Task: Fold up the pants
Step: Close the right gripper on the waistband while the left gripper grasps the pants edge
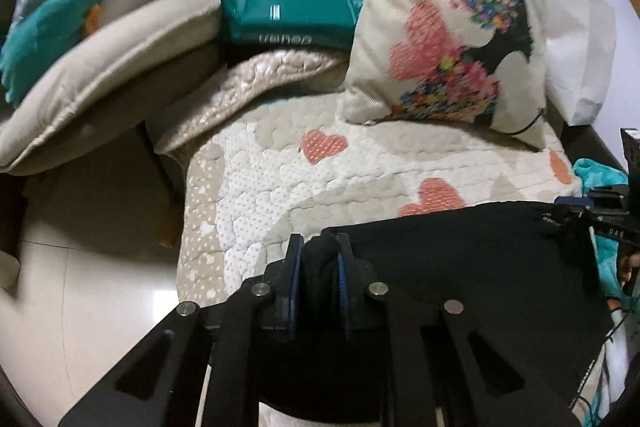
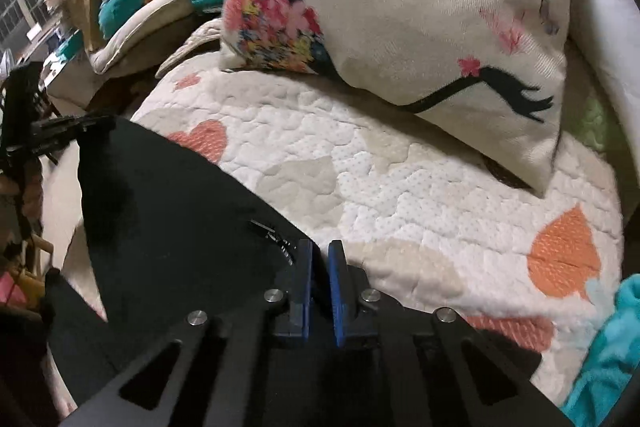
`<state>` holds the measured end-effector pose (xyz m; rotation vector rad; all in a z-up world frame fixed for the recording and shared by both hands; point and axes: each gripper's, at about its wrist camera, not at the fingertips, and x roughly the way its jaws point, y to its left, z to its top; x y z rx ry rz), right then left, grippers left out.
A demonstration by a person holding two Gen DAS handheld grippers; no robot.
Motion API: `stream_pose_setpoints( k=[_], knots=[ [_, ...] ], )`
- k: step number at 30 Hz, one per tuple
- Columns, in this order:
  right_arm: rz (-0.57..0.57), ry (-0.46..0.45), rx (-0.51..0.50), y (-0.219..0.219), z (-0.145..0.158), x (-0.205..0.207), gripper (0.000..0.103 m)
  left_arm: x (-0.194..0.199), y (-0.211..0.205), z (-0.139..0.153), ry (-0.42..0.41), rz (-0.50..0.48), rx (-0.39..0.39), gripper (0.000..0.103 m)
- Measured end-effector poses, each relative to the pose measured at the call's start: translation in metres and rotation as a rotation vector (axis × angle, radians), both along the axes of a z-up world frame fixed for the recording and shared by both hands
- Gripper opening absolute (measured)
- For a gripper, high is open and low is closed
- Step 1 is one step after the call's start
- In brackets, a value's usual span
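Cluttered room, glossy pale tiled floor (image 1: 92, 267) at lower left of left wrist view. Work surface: cushioned seat covered by quilted cream cover (image 1: 280, 179) with orange hearts and beige patches; same cover (image 2: 400, 187) fills right wrist view. Decorative pillow (image 1: 448, 27), cream with black silhouette and multicoloured flower print, propped upright at back of cover; seen also at top of right wrist view (image 2: 420, 7). Beige cushion (image 1: 104, 67) lying tilted to left of cover, overhanging floor. Teal packet (image 1: 288, 15) with white lettering wedged between beige cushion and pillow. White paper bag (image 1: 580, 47) behind pillow at right. Teal towel (image 2: 608, 347) at right edge of cover.

Black pants (image 1: 460, 267) spread flat on near part of cover, stretched between both grippers; in right wrist view pants (image 2: 168, 219) run from lower centre toward upper left.

Left gripper (image 1: 319, 239): jaws close together, pinching bunched fold of black fabric at left corner of pants; blue pads visible either side of fold. Right gripper (image 2: 319, 247): jaws nearly together with narrow gap, gripping edge of pants beside small white printed label; dark fabric visible between blue pads. Right gripper also visible at far right of left wrist view (image 1: 592, 215), at opposite corner of pants. Left gripper visible at left edge of right wrist view (image 2: 68, 131), at far corner of garment.
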<state>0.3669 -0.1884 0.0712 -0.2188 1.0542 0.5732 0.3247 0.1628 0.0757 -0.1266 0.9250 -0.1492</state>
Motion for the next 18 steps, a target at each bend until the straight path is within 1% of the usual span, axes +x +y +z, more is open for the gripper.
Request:
stream_pose_setpoints(
  k=[4,8,10,11,13,15,18],
  knots=[
    [-0.002,-0.021,-0.008,-0.001,0.014,-0.02,0.008,-0.028,0.001,0.026,-0.054,0.014,-0.011,0.015],
    [-0.006,-0.043,0.009,-0.005,0.031,-0.051,0.006,-0.063,-0.008,0.047,-0.106,0.0,0.028,0.015],
    [-0.007,-0.052,0.016,-0.01,0.039,-0.07,0.006,-0.088,-0.012,0.056,-0.133,-0.011,0.044,0.015],
    [-0.008,-0.053,0.025,-0.013,0.044,-0.082,0.001,-0.099,-0.014,0.06,-0.142,-0.016,0.052,0.015],
    [-0.008,-0.05,0.043,-0.019,0.051,-0.105,0.001,-0.127,-0.019,0.066,-0.161,-0.026,0.067,0.015],
    [-0.005,-0.037,0.058,-0.026,0.054,-0.134,0.001,-0.154,-0.022,0.068,-0.16,-0.037,0.067,0.015],
    [0.012,0.014,0.067,-0.034,0.048,-0.174,0.001,-0.2,-0.037,0.063,-0.153,-0.073,0.121,0.015]
  ],
)
